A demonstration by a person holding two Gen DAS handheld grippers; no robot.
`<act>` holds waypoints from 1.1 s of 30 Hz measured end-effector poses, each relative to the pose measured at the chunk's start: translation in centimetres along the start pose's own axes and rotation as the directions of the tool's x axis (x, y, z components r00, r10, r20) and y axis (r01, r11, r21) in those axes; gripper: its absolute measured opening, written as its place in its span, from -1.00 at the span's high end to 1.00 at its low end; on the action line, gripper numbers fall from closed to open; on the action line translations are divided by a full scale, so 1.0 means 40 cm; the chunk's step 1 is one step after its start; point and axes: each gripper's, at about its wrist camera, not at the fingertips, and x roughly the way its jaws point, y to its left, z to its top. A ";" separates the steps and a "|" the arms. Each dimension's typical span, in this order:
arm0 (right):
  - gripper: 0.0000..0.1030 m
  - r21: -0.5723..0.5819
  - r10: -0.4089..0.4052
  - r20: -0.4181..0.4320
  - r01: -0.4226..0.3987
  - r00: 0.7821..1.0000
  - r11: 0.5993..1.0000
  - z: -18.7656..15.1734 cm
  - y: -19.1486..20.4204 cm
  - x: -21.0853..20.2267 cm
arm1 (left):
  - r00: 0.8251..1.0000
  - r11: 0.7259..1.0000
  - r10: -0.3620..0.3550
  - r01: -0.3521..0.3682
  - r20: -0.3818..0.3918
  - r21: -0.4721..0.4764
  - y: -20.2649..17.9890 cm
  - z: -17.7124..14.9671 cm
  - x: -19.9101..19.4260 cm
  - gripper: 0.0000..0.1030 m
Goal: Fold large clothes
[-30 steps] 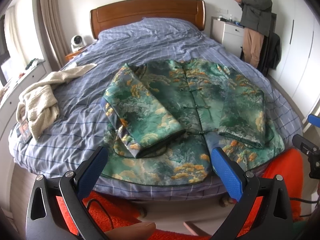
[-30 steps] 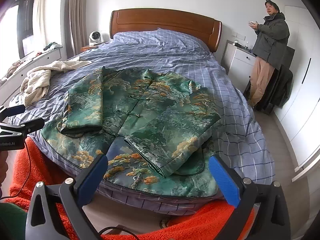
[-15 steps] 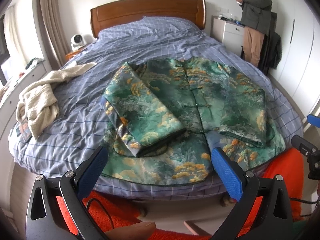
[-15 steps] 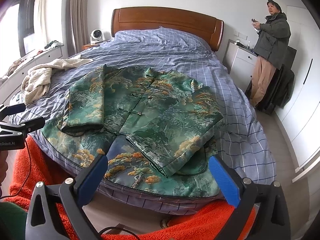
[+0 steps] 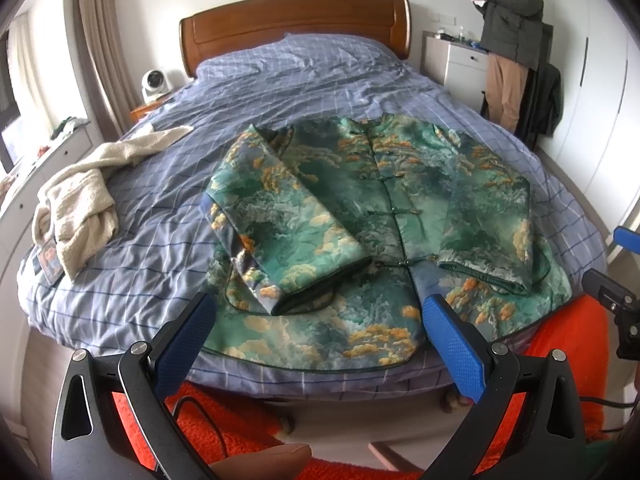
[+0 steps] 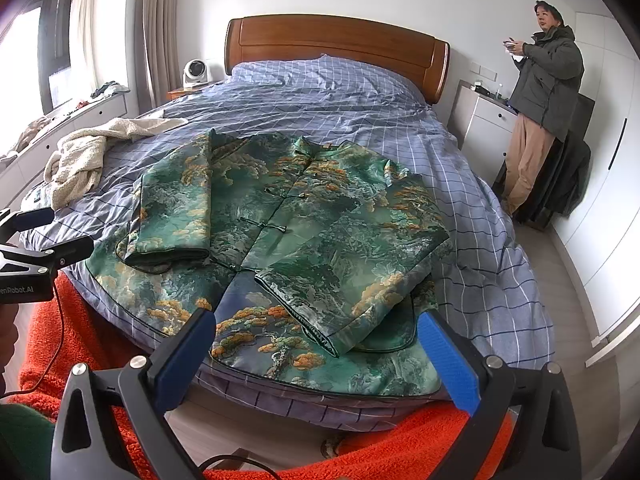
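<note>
A green brocade jacket [image 5: 384, 220] with orange cloud pattern lies flat, buttoned, at the foot of the bed; it also shows in the right wrist view [image 6: 288, 236]. Both sleeves are folded inward over the front. My left gripper [image 5: 316, 340] is open and empty, held off the bed's foot edge just short of the jacket's hem. My right gripper [image 6: 316, 356] is open and empty, also short of the hem, near the right sleeve cuff [image 6: 320, 332]. Each gripper's edge shows in the other's view.
The bed [image 5: 280, 92] has a blue checked cover and a wooden headboard. A cream towel [image 5: 80, 200] lies at its left side. A person [image 6: 540, 112] stands by a white nightstand on the right. An orange rug [image 6: 380, 440] lies on the floor below the grippers.
Both grippers have drifted slightly closer to the bed; the jacket sits a little higher in view. Nothing has been grasped.
</note>
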 end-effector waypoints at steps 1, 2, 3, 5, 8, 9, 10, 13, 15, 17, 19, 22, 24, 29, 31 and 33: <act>-0.99 -0.001 0.000 0.000 0.000 1.000 1.000 0.000 0.000 0.000 | 1.000 1.000 0.000 0.000 0.003 0.000 0.000 0.000 0.000 -0.99; -0.99 -0.002 0.000 0.000 0.000 1.000 1.000 0.000 0.001 0.000 | 1.000 1.000 0.000 0.000 0.006 -0.001 0.001 -0.001 0.000 -0.99; -0.99 -0.002 0.000 0.000 0.000 1.000 1.000 0.000 0.001 0.000 | 1.000 1.000 0.000 0.000 0.007 -0.001 0.002 -0.001 -0.001 -0.99; -0.99 -0.003 0.001 -0.002 -0.001 1.000 1.000 0.000 0.001 0.000 | 1.000 1.000 0.001 -0.001 0.010 0.000 0.002 -0.002 -0.001 -0.99; -0.99 -0.006 0.002 -0.003 -0.002 1.000 1.000 0.000 0.002 0.002 | 1.000 1.000 0.000 0.000 0.008 0.000 0.002 0.001 -0.003 -0.99; -0.99 -0.007 0.002 -0.002 -0.002 1.000 1.000 0.000 0.003 0.002 | 1.000 1.000 -0.001 0.001 0.008 -0.001 0.002 0.001 -0.003 -0.99; -0.99 -0.008 0.002 0.000 -0.002 1.000 1.000 0.000 0.003 0.002 | 1.000 1.000 -0.002 0.002 0.008 -0.001 0.003 0.001 -0.002 -0.99; -0.99 -0.014 0.003 0.003 -0.003 1.000 1.000 0.001 0.004 0.004 | 1.000 1.000 0.000 0.000 0.009 -0.001 0.002 0.002 -0.004 -0.99; -0.99 -0.014 0.005 0.002 -0.005 1.000 1.000 0.000 0.006 0.002 | 1.000 1.000 0.002 -0.002 0.011 -0.002 0.004 0.004 -0.005 -0.99; -0.99 -0.019 0.007 0.003 -0.007 1.000 1.000 0.000 0.007 0.002 | 1.000 1.000 0.002 -0.002 0.011 -0.004 0.006 0.006 -0.005 -0.99; -0.99 -0.022 0.006 0.005 -0.006 1.000 1.000 0.003 0.011 -0.001 | 1.000 1.000 0.003 -0.003 0.011 -0.005 0.008 0.012 -0.008 -0.99; -0.99 -0.023 0.004 0.007 -0.004 1.000 1.000 0.006 0.010 0.001 | 1.000 1.000 0.004 -0.004 0.013 -0.004 0.010 0.017 -0.008 -0.99; -0.99 -0.020 0.003 0.005 -0.003 1.000 1.000 0.006 0.009 0.002 | 1.000 1.000 0.002 -0.002 0.012 -0.005 0.010 0.017 -0.008 -0.99; -0.99 -0.016 0.003 0.000 -0.003 1.000 1.000 0.005 0.003 0.007 | 1.000 1.000 0.002 -0.002 0.006 0.001 0.006 0.016 -0.001 -0.99; -0.99 -0.011 0.004 -0.005 -0.005 1.000 1.000 0.002 0.000 0.011 | 1.000 1.000 0.006 -0.006 -0.002 -0.002 0.007 0.013 0.004 -0.99; -0.99 -0.009 0.007 -0.007 -0.007 1.000 1.000 0.001 -0.001 0.013 | 1.000 1.000 0.008 -0.008 -0.013 -0.010 0.012 0.011 0.014 -0.99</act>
